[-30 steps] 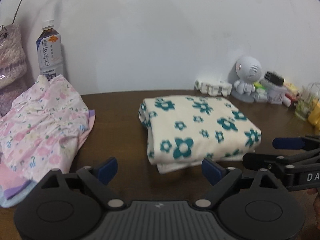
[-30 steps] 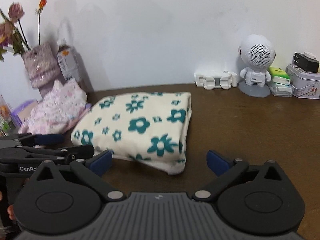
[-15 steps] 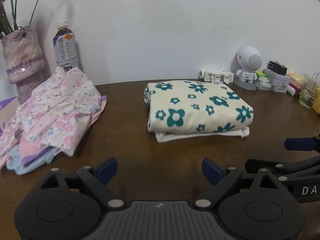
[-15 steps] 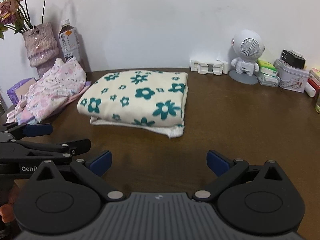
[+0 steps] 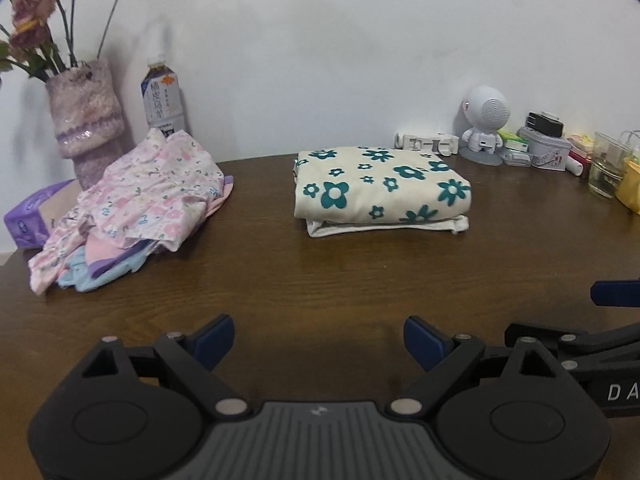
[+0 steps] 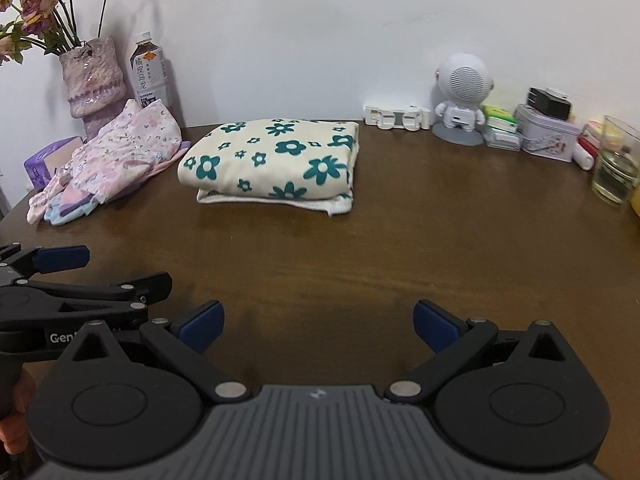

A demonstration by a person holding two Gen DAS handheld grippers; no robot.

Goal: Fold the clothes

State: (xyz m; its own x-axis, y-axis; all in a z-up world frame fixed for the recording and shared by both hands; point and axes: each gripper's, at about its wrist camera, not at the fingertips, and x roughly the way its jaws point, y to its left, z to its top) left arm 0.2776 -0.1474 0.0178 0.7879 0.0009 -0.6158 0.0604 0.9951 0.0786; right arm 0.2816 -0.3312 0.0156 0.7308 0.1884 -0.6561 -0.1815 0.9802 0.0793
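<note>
Both tongs, left and right, have backed away from the folded flowered garment, jaws apart and empty; rumpled pink clothes lie left of it.

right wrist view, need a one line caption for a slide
Open right gripper above wooden table, facing folded floral garment; unfolded pink clothes wait left.

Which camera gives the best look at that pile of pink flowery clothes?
The left wrist view: the pink clothes lie nearer and larger there, layers visible. The right wrist view shows the same pile smaller, off at the left edge.
</note>
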